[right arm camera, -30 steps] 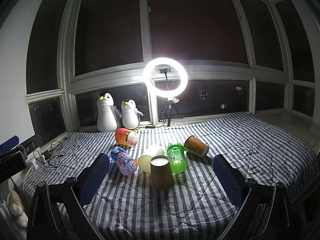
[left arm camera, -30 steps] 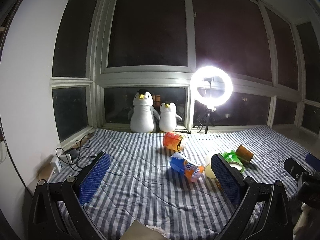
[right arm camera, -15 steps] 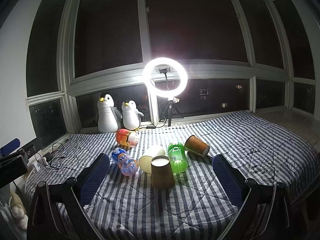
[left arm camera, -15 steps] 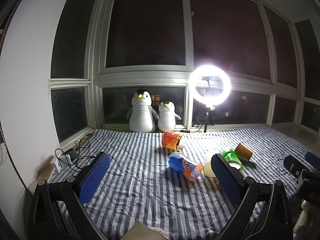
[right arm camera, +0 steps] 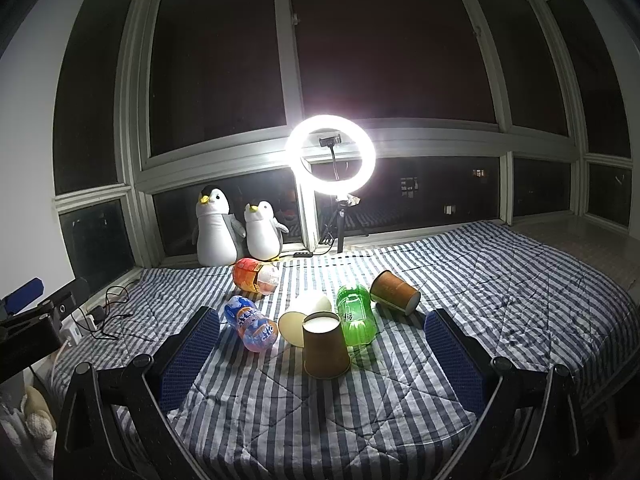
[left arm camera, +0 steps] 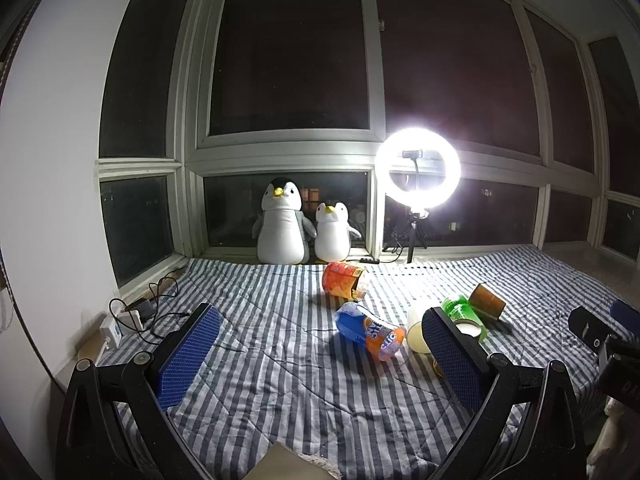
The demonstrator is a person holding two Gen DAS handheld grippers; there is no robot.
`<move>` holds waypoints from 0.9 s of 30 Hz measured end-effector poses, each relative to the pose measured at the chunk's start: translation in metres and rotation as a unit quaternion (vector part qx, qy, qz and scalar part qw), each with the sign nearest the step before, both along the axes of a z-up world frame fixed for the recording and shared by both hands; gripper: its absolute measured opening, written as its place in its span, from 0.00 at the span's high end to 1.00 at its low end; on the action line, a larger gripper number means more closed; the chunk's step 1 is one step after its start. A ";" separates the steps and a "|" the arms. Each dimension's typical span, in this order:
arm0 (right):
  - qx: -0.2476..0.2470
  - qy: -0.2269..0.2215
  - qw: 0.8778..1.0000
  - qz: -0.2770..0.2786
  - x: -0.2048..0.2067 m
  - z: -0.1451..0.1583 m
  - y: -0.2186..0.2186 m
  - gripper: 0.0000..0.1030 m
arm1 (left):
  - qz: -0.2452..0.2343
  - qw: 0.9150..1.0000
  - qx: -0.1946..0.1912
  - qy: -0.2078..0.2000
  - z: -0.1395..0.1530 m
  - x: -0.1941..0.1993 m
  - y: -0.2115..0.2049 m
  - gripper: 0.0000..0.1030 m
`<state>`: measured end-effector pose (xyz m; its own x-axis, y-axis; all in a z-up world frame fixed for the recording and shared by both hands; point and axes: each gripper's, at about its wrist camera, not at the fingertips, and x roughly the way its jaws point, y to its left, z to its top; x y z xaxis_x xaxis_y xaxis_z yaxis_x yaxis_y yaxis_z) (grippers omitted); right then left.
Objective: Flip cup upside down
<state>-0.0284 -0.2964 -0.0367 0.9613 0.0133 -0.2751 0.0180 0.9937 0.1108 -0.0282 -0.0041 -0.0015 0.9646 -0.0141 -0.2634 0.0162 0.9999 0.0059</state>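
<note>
A brown paper cup (right arm camera: 326, 346) stands on the striped quilt with its wide end down and white base up, straight ahead of my right gripper (right arm camera: 322, 342). That gripper is open and empty, well short of the cup. A second brown cup (right arm camera: 394, 291) lies on its side further back; it shows in the left wrist view (left arm camera: 486, 303). A cream cup (right arm camera: 304, 314) lies on its side beside the standing cup. My left gripper (left arm camera: 318, 354) is open and empty, to the left of the cups; its right finger (left arm camera: 450, 354) hides most of the standing cup.
A blue-orange bottle (right arm camera: 252, 324), a green bottle (right arm camera: 355, 314) and an orange bottle (right arm camera: 256, 275) lie on the quilt (right arm camera: 500, 280) around the cups. Two plush penguins (right arm camera: 236, 232) and a lit ring light (right arm camera: 331, 156) stand at the window. Cables and a power strip (left arm camera: 126, 322) lie at the left edge.
Both wrist views shift slightly, as both grippers drift a little. The cups and bottles have not moved. Both grippers stay open.
</note>
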 end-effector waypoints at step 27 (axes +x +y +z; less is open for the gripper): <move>0.003 0.006 1.000 0.001 0.002 -0.002 -0.002 0.01 | -0.001 1.000 0.005 0.001 -0.003 0.005 -0.001 0.01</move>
<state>-0.0264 -0.2981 -0.0384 0.9582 0.0178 -0.2856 0.0165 0.9930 0.1174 -0.0234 -0.0052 -0.0045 0.9642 -0.0136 -0.2649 0.0187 0.9997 0.0167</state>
